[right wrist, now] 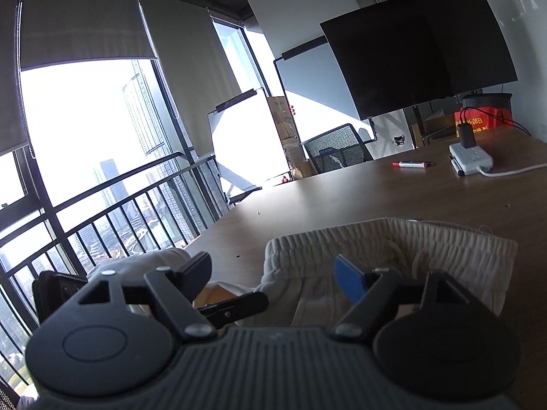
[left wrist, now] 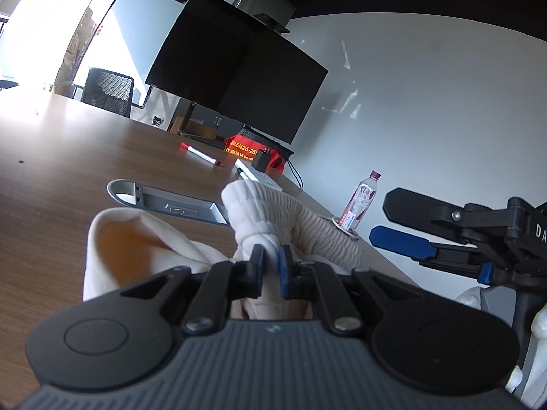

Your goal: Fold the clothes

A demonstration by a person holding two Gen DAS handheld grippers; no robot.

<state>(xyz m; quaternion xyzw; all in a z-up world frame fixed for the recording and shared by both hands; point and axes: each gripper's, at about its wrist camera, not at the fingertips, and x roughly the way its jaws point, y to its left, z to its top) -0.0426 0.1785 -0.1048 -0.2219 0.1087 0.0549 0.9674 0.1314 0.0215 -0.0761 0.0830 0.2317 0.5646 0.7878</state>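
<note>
A cream garment with a ribbed elastic waistband (left wrist: pixel 270 218) lies bunched on the brown table (left wrist: pixel 85 157). My left gripper (left wrist: pixel 271 261) is shut on a fold of this garment just below the waistband and lifts it a little. My right gripper (right wrist: pixel 273 273) is open and empty, with the garment's waistband (right wrist: pixel 393 242) on the table just ahead of its fingers. The right gripper also shows in the left wrist view (left wrist: pixel 393 218), open, to the right of the garment.
A red-capped marker (left wrist: pixel 201 154), a white power strip with a black charger (right wrist: pixel 470 157), a grey metal bracket (left wrist: pixel 164 201) and a water bottle (left wrist: pixel 360 201) are on the table. A large black screen (left wrist: pixel 236 78) and a mesh chair (right wrist: pixel 336 150) stand beyond it.
</note>
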